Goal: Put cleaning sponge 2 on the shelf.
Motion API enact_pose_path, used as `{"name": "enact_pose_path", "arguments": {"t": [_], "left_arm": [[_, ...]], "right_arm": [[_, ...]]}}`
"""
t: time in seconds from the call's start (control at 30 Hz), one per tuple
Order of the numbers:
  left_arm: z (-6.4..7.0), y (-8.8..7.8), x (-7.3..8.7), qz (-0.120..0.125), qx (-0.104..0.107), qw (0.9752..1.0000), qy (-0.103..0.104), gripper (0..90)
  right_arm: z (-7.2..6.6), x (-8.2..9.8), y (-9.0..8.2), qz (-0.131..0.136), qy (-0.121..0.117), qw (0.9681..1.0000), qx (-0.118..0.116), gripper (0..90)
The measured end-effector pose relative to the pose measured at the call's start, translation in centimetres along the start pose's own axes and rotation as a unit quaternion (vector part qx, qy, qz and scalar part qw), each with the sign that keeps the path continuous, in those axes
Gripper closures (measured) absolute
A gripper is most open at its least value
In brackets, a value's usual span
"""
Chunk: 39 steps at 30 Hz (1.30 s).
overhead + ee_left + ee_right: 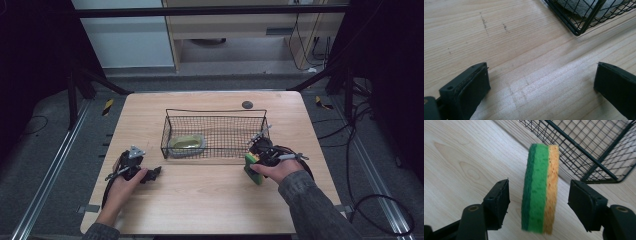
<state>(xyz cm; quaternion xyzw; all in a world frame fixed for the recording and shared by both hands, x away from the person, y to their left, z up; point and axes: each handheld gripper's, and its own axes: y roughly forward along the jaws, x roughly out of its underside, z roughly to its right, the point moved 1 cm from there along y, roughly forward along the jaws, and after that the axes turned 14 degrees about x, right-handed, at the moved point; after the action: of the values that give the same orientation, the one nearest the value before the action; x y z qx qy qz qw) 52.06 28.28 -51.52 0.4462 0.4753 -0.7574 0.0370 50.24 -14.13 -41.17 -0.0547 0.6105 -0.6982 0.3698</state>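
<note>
A sponge (540, 190) is seen on edge between the right gripper (539, 202)'s parted pads (500, 202), untouched by either, at lower right of the high view beside the basket (215, 114); it is best centred before being squeezed. The left gripper (541, 87) is held low at lower left, spread wide and empty.

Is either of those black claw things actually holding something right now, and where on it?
The left gripper holds nothing. A green and yellow sponge stands on edge between the right gripper's jaws, but gaps show on both broad faces, so it isn't clamped.
</note>
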Motion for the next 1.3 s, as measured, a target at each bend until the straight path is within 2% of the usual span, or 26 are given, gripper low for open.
{"name": "enact_pose_path", "arguments": {"t": [0.13, 0.17, 0.2, 0.27, 0.3, 0.37, 0.6, 0.67, 0.8, 0.87, 1.0, 1.13, 1.17, 1.3], "left_arm": [[0.0, 0.0, 0.0, 0.0, 0.0, 1.0, 0.0, 0.0], [0.0, 0.0, 0.0, 0.0, 0.0, 1.0, 0.0, 0.0], [0.0, 0.0, 0.0, 0.0, 0.0, 1.0, 0.0, 0.0], [0.0, 0.0, 0.0, 0.0, 0.0, 1.0, 0.0, 0.0], [0.0, 0.0, 0.0, 0.0, 0.0, 1.0, 0.0, 0.0], [0.0, 0.0, 0.0, 0.0, 0.001, 1.0, 0.0, 0.0], [0.0, 0.0, 0.0, 0.0, 0.0, 1.0, 0.001, 0.0], [0.0, 0.0, 0.0, 0.0, 0.0, 1.0, 0.001, 0.0], [0.0, 0.0, 0.0, 0.0, 0.0, 1.0, 0.0, 0.0], [0.0, 0.0, 0.0, 0.0, 0.0, 1.0, 0.0, 0.0], [0.0, 0.0, 0.0, 0.0, 0.0, 1.0, 0.001, 0.0], [0.0, 0.0, 0.0, 0.0, 0.0, 1.0, 0.0, 0.0], [0.0, 0.0, 0.0, 0.0, 0.0, 1.0, 0.0, 0.0], [0.0, 0.0, 0.0, 0.0, 0.0, 1.0, 0.001, 0.0]], "right_arm": [[-0.1, -0.3, 0.8, -0.013, -0.002, 0.9999, 0.001, 40.1], [-0.1, -0.3, 1.1, -0.02, -0.002, 0.9998, -0.001, 51.1], [-0.1, -0.3, 1.1, -0.02, -0.002, 0.9998, -0.001, 51.1], [0.0, -0.3, 1.1, -0.021, -0.003, 0.9998, -0.006, 62.9], [0.3, -0.1, 0.8, -0.013, -0.004, 0.9999, -0.01, 63.9], [0.4, 0.0, 0.6, -0.011, -0.005, 0.9999, -0.011, 64.1], [3.1, 2.5, -2.1, 0.021, 0.005, 0.9998, 0.001, 64.3], [3.5, 2.8, -2.3, 0.022, 0.008, 0.9997, 0.001, 64.3], [5.9, 3.9, -3.2, 0.03, 0.015, 0.9993, 0.019, 64.2], [6.2, 4.0, -3.3, 0.031, 0.015, 0.9992, 0.021, 64.2], [7.6, 4.0, -3.6, 0.036, 0.025, 0.9985, 0.033, 64.3], [9.0, 3.3, -4.1, 0.044, 0.022, 0.9975, 0.051, 64.4], [9.0, 3.3, -4.1, 0.044, 0.022, 0.9975, 0.051, 64.4], [10.1, 2.5, -4.5, 0.046, 0.03, 0.9964, 0.064, 64.4]]}}
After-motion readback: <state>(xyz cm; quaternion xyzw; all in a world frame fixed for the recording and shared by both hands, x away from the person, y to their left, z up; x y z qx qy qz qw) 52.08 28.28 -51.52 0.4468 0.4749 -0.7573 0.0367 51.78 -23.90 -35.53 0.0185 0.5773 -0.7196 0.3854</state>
